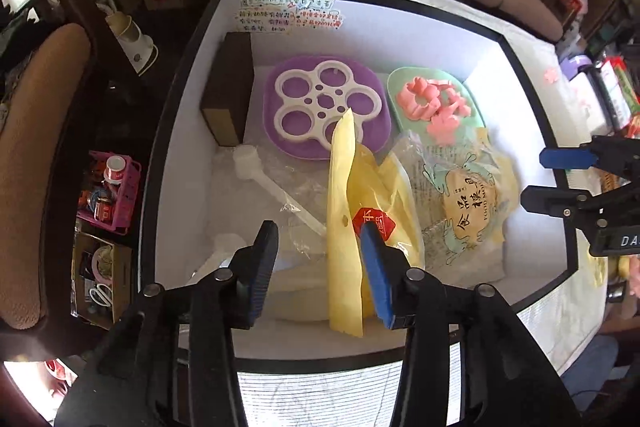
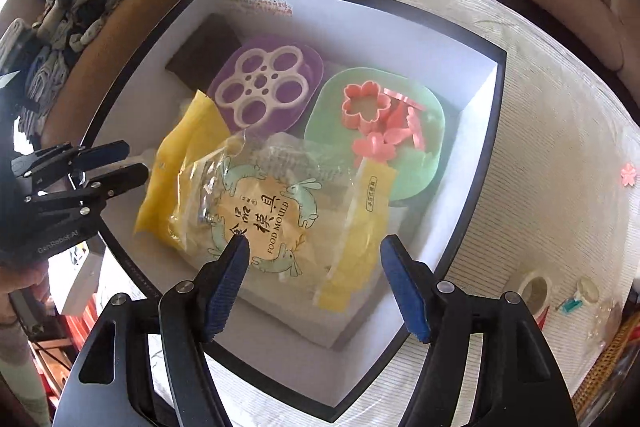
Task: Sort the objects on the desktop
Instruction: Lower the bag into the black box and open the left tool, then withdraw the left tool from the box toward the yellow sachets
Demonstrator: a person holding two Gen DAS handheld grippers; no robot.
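The black-rimmed white box (image 1: 192,131) holds a round purple tray (image 1: 372,131) under a white 5-hole flower mould (image 1: 320,99), a mint plate (image 2: 424,155) of pink cutters (image 2: 366,105), and a crinkly clear "FOOD MOULD" bag (image 2: 276,211) nearest the box's front rim. The left gripper (image 1: 320,263) fingers stand apart around a glossy yellow bag (image 1: 344,227); the right gripper (image 2: 316,279) hangs open above the clear bag. Only the left view shows a white scoop (image 1: 256,167); only the right shows a tape roll (image 2: 534,291) on the ribbed desk cloth.

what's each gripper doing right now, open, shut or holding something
left gripper: open, yellow bag loose between the jaws.
right gripper: open, holding nothing.
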